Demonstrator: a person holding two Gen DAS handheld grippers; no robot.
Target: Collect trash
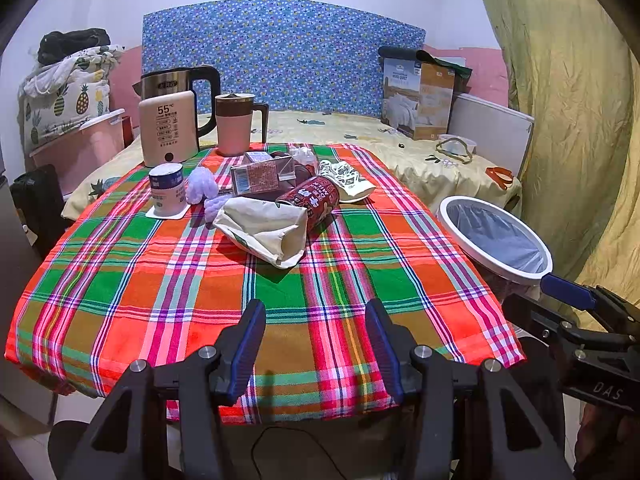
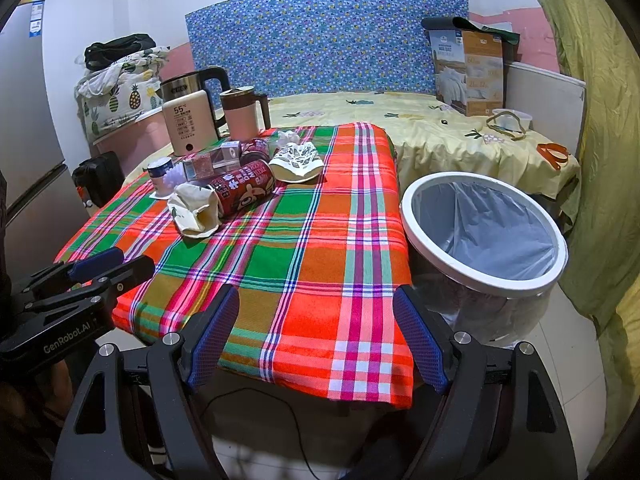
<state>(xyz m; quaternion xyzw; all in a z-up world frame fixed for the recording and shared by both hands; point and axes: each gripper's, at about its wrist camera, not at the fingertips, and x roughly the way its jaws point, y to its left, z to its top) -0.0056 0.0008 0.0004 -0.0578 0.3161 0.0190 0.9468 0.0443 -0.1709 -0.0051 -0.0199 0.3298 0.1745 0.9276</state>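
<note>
Nothing looks collected yet: the lined trash bin (image 2: 484, 232) beside the bench's right edge shows only its grey bag inside, as far as the view reaches, and all the litter sits clustered at the far left part of the plaid-covered bench (image 1: 280, 312). Both the left claw (image 1: 316, 344) and the right claw (image 2: 316, 340) hover over the near edge, spread wide and holding nothing. Nearest lies a crumpled paper bag (image 1: 264, 228), open mouth facing the near right corner. Touching it behind, a red can (image 1: 310, 204) lies on its side, long axis running from near-left to far-right. A patterned wrapper (image 1: 348, 180), small carton (image 1: 260, 176) and yogurt cup (image 1: 167, 188) remain too.
</note>
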